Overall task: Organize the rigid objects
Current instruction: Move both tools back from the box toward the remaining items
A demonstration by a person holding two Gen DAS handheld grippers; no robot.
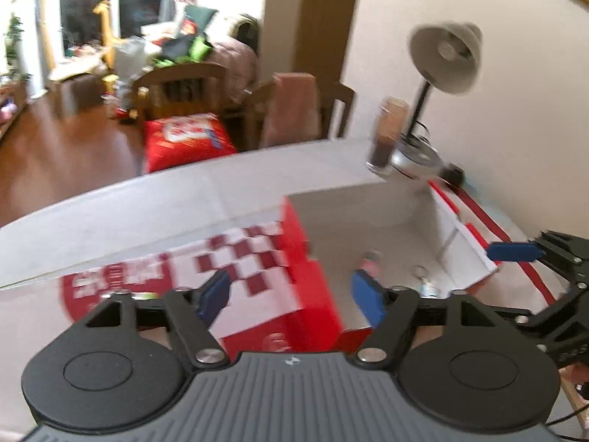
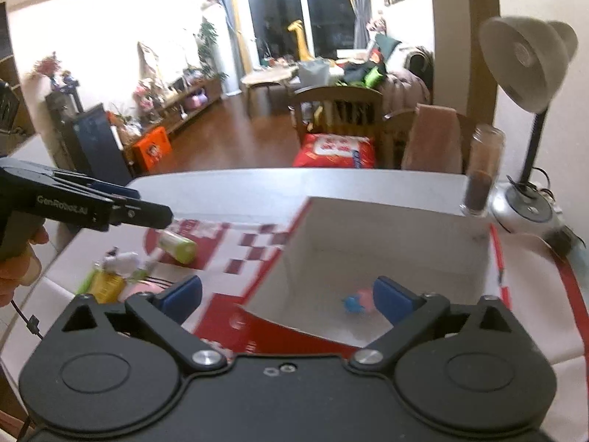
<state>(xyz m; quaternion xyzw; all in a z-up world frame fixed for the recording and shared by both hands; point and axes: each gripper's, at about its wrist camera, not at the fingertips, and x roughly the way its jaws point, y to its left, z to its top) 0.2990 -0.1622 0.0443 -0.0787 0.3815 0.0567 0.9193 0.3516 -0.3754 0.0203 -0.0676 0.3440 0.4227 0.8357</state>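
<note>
Tabletop box (image 2: 386,228) below; both tongs (image 1: 291,294) (image 2: 289,300) gape empty; left one reads "GenRobot.AI".

Red-and-white checkered box (image 2: 257,243), blue-padded claw (image 2: 291,296)

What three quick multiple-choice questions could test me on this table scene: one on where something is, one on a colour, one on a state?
1. Where does the small pink and blue toy lie?
A. inside the open box
B. on the chair
C. under the lamp

2. What colour are the pads on the right gripper?
A. green
B. blue
C. white

3. How does the left gripper stand?
A. clamped on a bottle
B. shut and empty
C. open and empty

Answers:
1 A, it rests on the box's white floor.
2 B, both pads show blue.
3 C, its fingers are apart with nothing between them.
</note>
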